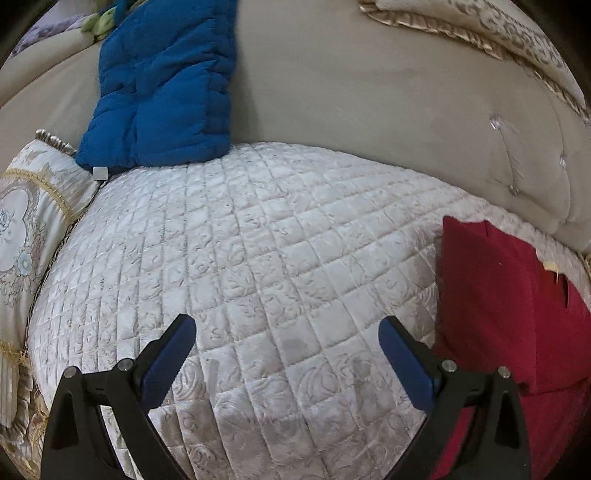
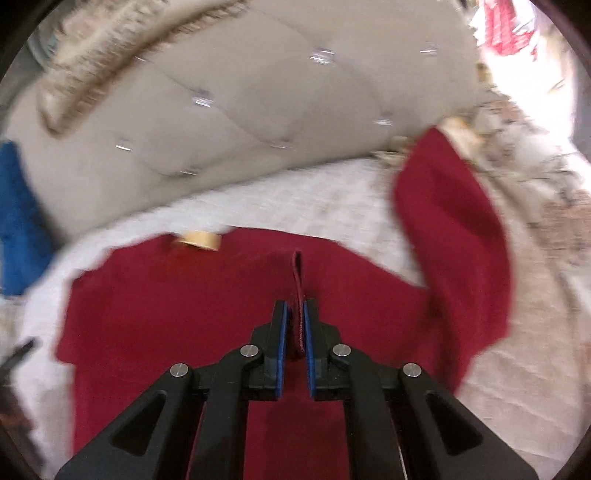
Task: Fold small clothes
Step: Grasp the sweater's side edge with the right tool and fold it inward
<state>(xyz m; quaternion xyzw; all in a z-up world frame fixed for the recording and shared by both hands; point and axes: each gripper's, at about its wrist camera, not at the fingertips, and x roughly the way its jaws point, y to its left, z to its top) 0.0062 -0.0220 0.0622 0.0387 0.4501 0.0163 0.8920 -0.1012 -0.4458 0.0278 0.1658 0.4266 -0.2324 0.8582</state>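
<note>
A dark red garment (image 2: 177, 314) lies spread on the quilted white cover (image 2: 325, 195), with a tan label (image 2: 199, 240) at its far edge. My right gripper (image 2: 295, 306) is shut on a raised fold of that red cloth, and a long red part (image 2: 454, 251) trails up to the right. The right wrist view is blurred. In the left wrist view the same red garment (image 1: 509, 306) lies at the right edge. My left gripper (image 1: 287, 332) hangs open over the bare quilted cover (image 1: 258, 258), left of the garment, with nothing between its fingers.
A blue padded garment (image 1: 166, 88) leans on the beige tufted sofa back (image 1: 369, 92) at the far left. An embroidered cushion (image 1: 26, 229) sits at the left edge and another patterned cushion (image 1: 498, 26) at the top right.
</note>
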